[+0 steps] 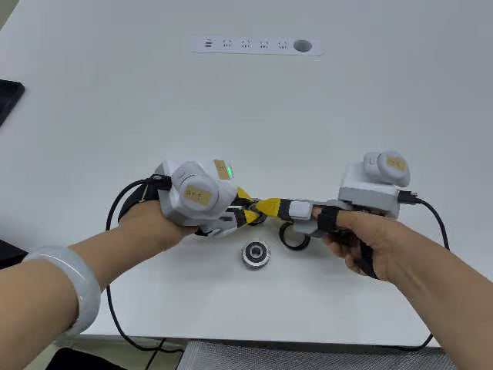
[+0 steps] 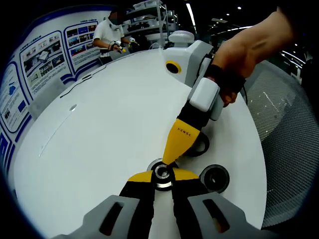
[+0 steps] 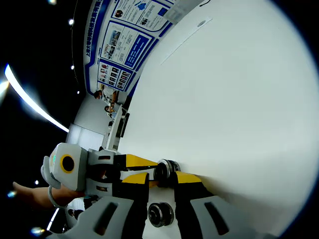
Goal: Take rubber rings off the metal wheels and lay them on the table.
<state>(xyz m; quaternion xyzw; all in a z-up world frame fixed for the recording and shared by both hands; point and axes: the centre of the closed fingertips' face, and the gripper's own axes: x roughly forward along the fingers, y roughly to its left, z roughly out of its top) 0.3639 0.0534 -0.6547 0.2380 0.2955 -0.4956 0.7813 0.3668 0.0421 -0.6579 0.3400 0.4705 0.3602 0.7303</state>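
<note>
The wheel (image 2: 162, 173) I'm working on sits low over the tabletop (image 1: 231, 116), clamped in my left tool (image 1: 245, 214) with its hub face turned towards that tool's camera. My right tool (image 3: 159, 178) meets it head-on from the opposite side, jaws narrow about the rim. I cannot tell whether they have caught the rubber. I judge the right one must do the peeling. A loose ring (image 1: 294, 236) lies beneath it and a second wheel (image 1: 256, 253) sits nearer me, both close enough to snag. The power strip (image 1: 258, 45) is well apart.
</note>
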